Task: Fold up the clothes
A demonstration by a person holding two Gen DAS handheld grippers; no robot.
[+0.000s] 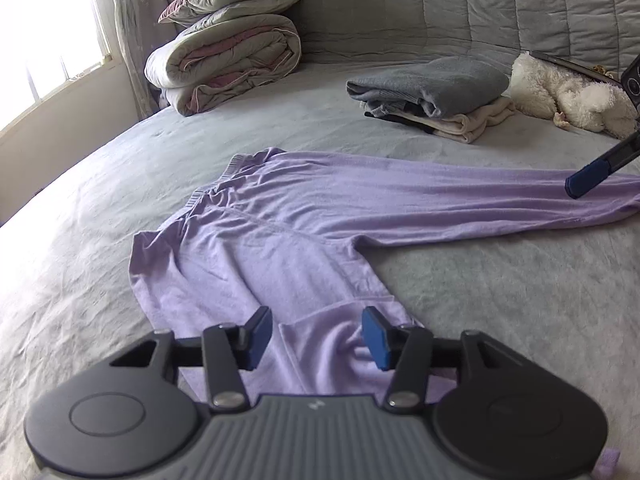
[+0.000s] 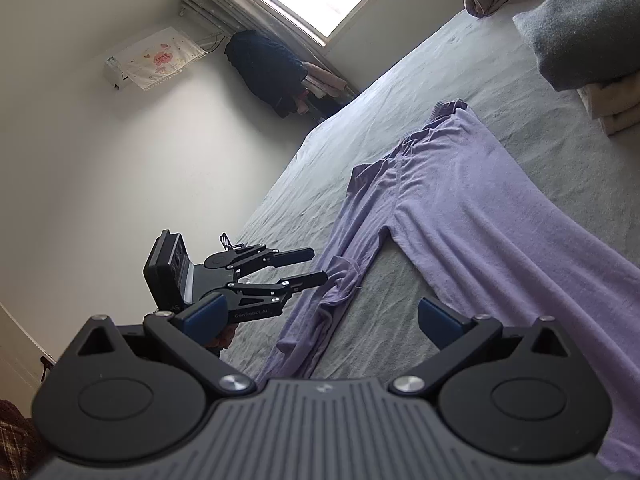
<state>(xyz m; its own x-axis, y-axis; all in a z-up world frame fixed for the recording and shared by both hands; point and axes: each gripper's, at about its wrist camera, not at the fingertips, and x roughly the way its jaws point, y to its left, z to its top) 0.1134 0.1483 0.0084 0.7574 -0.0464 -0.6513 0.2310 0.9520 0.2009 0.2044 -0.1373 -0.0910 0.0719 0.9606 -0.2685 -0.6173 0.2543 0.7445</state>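
Lilac trousers [image 1: 304, 220] lie spread on the grey bed sheet [image 1: 80, 240], waistband far left, legs splayed apart. My left gripper [image 1: 316, 336] is open and hovers just over the cuff end of the near leg, nothing between its fingers. One blue fingertip [image 1: 588, 178] of the right gripper rests over the far leg at the right edge. In the right wrist view the trousers [image 2: 480, 220] run diagonally, my right gripper [image 2: 322, 318] stands open above the sheet between the two legs, and the left gripper [image 2: 306, 268] is seen open at the other leg's end.
A stack of folded clothes [image 1: 432, 92] and a white plush toy [image 1: 568, 96] sit at the back right of the bed. A rolled duvet with a pillow [image 1: 224, 64] lies at the back left by the window. Dark garments [image 2: 268, 68] hang beyond the bed.
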